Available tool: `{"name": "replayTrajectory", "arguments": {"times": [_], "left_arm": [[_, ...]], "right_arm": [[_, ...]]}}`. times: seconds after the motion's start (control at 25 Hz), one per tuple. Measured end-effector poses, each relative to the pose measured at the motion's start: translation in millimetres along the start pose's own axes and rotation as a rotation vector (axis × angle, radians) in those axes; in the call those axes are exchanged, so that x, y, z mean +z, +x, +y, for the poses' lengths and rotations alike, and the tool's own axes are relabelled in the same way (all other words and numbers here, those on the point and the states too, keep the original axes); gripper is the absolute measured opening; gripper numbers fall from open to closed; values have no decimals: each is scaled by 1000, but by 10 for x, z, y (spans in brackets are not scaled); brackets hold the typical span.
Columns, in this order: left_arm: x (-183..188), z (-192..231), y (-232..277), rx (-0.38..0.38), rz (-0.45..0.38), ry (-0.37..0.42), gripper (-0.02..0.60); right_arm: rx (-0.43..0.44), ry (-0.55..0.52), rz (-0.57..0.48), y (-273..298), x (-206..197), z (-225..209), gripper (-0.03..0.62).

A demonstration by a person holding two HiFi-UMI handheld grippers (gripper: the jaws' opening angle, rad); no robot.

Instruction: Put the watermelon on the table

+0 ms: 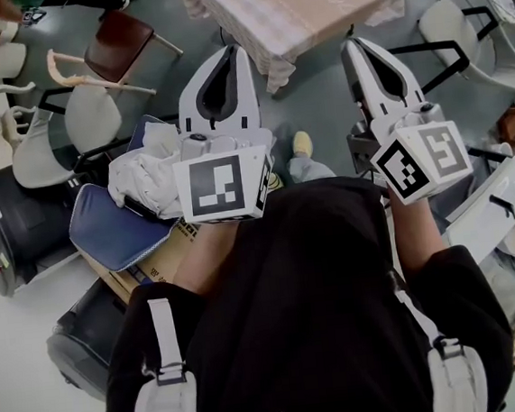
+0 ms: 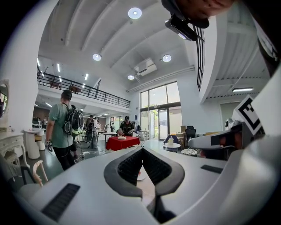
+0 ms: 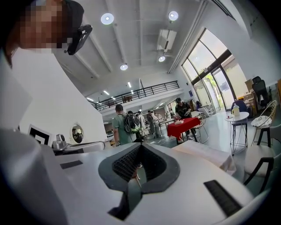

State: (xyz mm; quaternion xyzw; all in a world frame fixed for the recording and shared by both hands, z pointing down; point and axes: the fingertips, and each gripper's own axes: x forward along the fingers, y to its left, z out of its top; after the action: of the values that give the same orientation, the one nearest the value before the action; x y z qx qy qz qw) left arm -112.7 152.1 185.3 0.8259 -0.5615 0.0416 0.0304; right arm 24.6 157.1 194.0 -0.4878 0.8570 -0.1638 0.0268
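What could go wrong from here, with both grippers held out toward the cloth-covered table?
Tripping: the cardboard box and white chair crowd the floor by the person's left side. Nothing to place: the left gripper and right gripper are both shut and empty, and no watermelon is in view. The draped table could snag a gripper at its hanging edge.

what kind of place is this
Probably a big open-plan hall or studio, not a home: round ceiling lights high overhead, a railed mezzanine, tall glass doors, a red-clothed table.

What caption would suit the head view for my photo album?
Person points left gripper and right gripper, both shut and empty, toward a cloth-covered table.
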Motion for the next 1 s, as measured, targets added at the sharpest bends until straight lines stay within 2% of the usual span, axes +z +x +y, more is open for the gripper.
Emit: {"name": "replayTrajectory", "arguments": {"times": [0.56, 1.0], "left_arm": [[13, 38, 460, 53, 20, 22, 9], [53, -12, 705, 72, 18, 31, 9]], "right_arm": [[47, 5, 39, 344, 7, -362, 11], [67, 13, 8, 498, 186, -577, 11]]}}
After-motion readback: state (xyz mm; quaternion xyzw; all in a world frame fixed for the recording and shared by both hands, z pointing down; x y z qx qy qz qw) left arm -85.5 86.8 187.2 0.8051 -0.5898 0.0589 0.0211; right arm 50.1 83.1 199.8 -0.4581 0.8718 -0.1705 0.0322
